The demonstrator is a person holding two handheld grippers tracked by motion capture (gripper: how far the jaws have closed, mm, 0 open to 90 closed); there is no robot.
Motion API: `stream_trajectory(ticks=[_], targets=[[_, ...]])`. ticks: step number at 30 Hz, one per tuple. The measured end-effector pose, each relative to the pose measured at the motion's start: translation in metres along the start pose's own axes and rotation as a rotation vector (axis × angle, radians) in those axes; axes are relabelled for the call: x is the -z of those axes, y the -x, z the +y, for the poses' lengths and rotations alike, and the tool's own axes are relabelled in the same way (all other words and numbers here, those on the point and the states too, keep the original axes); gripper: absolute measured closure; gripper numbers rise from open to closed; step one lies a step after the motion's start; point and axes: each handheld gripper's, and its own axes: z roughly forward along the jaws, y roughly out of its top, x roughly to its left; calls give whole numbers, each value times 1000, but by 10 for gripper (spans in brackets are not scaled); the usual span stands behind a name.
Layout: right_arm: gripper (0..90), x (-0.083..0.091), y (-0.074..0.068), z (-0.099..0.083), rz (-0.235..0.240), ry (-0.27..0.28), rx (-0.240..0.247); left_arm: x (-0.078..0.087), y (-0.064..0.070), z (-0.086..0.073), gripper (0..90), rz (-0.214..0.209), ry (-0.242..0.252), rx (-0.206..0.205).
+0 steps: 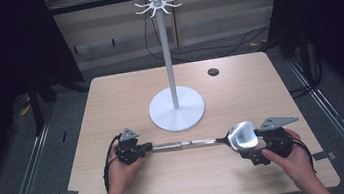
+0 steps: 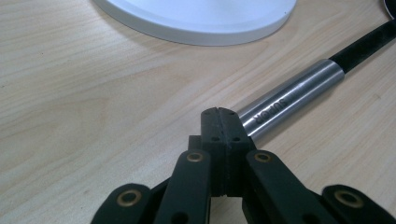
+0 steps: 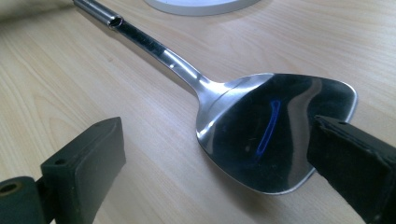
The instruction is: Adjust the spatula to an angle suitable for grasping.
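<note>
A steel spatula (image 1: 243, 134) lies flat on the wooden table (image 1: 110, 100), its blade (image 3: 261, 135) to the right and its long handle (image 1: 181, 144) pointing left. My left gripper (image 1: 141, 149) is at the handle's left end, shut. In the left gripper view its pads (image 2: 218, 114) meet with no gap, and the brushed handle (image 2: 289, 95) runs away from just behind their tips. Whether they pinch anything thin there is hidden. My right gripper (image 1: 253, 146) is open. Its two jaws stand either side of the blade, low over the table, in the right gripper view (image 3: 215, 135).
A white hook stand rises from a round base (image 1: 176, 109) just beyond the spatula, with a tall pole and a crown of hooks (image 1: 158, 4) on top. A dark round hole (image 1: 213, 72) sits at the table's back right. Both hands rest near the front edge.
</note>
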Motion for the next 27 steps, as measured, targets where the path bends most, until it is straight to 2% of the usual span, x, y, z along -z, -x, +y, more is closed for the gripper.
stream_trajectory(ticks=[15, 23, 27], targets=[[39, -3, -3, 2, 10, -15, 9, -9, 0, 6, 900, 12, 15, 2], [39, -3, -4, 3, 9, -20, 10, -11, -1, 9, 886, 21, 23, 25], [39, -4, -5, 6, 24, -21, 34, -5, -2, 11, 856, 24, 57, 41]])
